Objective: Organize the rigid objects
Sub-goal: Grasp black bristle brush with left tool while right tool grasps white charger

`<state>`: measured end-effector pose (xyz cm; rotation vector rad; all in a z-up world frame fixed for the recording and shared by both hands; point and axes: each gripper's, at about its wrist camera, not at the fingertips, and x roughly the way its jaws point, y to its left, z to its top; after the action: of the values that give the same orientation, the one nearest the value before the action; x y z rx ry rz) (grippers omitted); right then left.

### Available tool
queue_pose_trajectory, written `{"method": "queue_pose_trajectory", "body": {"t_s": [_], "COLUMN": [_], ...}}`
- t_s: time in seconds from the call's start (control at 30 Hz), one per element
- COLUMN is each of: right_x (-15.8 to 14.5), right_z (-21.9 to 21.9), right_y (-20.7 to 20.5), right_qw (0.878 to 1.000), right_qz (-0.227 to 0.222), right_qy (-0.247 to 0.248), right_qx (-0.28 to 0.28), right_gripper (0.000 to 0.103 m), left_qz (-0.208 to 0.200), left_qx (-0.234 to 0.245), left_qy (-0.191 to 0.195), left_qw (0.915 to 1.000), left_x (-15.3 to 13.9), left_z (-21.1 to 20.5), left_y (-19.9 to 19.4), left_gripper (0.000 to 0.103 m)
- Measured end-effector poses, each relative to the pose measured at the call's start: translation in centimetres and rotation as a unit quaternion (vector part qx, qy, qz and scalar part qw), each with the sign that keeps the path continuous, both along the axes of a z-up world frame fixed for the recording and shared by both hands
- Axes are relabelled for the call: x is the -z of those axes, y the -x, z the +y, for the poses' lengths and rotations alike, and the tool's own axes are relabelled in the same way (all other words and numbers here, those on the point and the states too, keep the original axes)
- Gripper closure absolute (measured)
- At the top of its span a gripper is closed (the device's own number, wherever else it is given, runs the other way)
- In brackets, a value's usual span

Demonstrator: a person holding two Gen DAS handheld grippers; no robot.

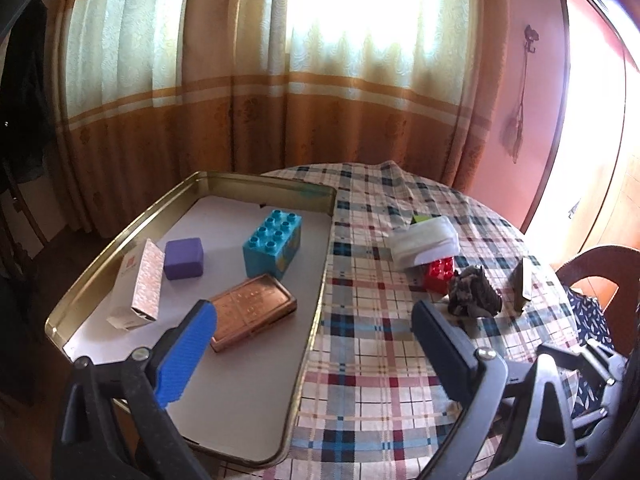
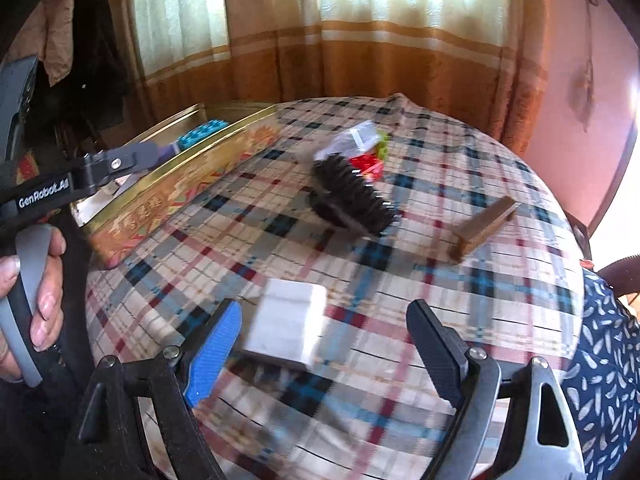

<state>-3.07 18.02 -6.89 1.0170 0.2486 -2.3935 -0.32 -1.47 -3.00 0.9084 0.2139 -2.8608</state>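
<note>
Surface: round table under plaid cloth (image 2: 360, 280)
Tray: gold tin tray (image 1: 72, 300), blue studded brick (image 1: 272, 248) contained
Left gripper (image 1: 316, 334): spread, nothing held
Right gripper (image 2: 324, 344): spread, white box (image 2: 286, 322) framed

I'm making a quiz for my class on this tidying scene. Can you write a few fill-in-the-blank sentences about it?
1. The turquoise studded toy brick stands inside the gold metal ____.
2. The small purple block lies between the turquoise brick and the upright ____ patterned carton.
3. The white rectangular box lies between the open fingers of the ____ gripper.
4. The checked tablecloth covers a ____ table.

Missing words: tray; pink; right; round
</note>
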Motion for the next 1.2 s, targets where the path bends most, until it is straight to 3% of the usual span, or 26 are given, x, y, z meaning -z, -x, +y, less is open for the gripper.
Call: {"method": "queue_pose_trajectory", "body": {"t_s": [0.1,0.17,0.2,0.23,0.27,0.4,0.87,1.2], "right_x": [0.9,1.5,1.6,1.6,1.5,0.6,-1.7,-2.2], "right_z": [-1.2,-1.5,-1.4,-1.3,-1.3,-0.6,5.5,7.4], "right_y": [-0.1,0.0,0.0,-0.1,-0.2,-0.1,3.8,4.1], "right_qw": [1.000,0.999,0.999,0.999,0.999,1.000,0.989,0.984], "right_qz": [-0.002,-0.009,-0.007,-0.005,-0.001,0.019,0.066,0.079], "right_qy": [-0.024,-0.036,-0.032,-0.031,-0.032,-0.017,0.010,0.022], "right_qx": [-0.002,-0.001,-0.004,-0.007,-0.006,0.004,0.135,0.158], "right_gripper": [0.020,0.042,0.045,0.057,0.063,0.063,0.063,0.063], "left_qz": [0.001,0.000,-0.002,-0.004,-0.007,-0.016,-0.057,-0.084], "left_qx": [0.005,0.009,0.011,0.012,0.015,0.024,0.106,0.131], "left_qy": [0.003,0.005,0.004,0.003,0.000,-0.007,-0.003,-0.002], "left_qw": [1.0000,0.9999,0.9999,0.9999,0.9999,0.9996,0.9927,0.9879], "left_x": [-0.1,-0.1,0.0,0.0,0.1,0.2,1.2,2.2], "left_z": [0.3,0.6,0.7,0.7,0.8,1.4,8.6,11.3], "left_y": [0.1,0.2,0.3,0.5,0.6,1.3,5.5,8.9], "left_gripper": [0.004,0.004,0.004,0.004,0.004,0.004,0.004,0.004]}}
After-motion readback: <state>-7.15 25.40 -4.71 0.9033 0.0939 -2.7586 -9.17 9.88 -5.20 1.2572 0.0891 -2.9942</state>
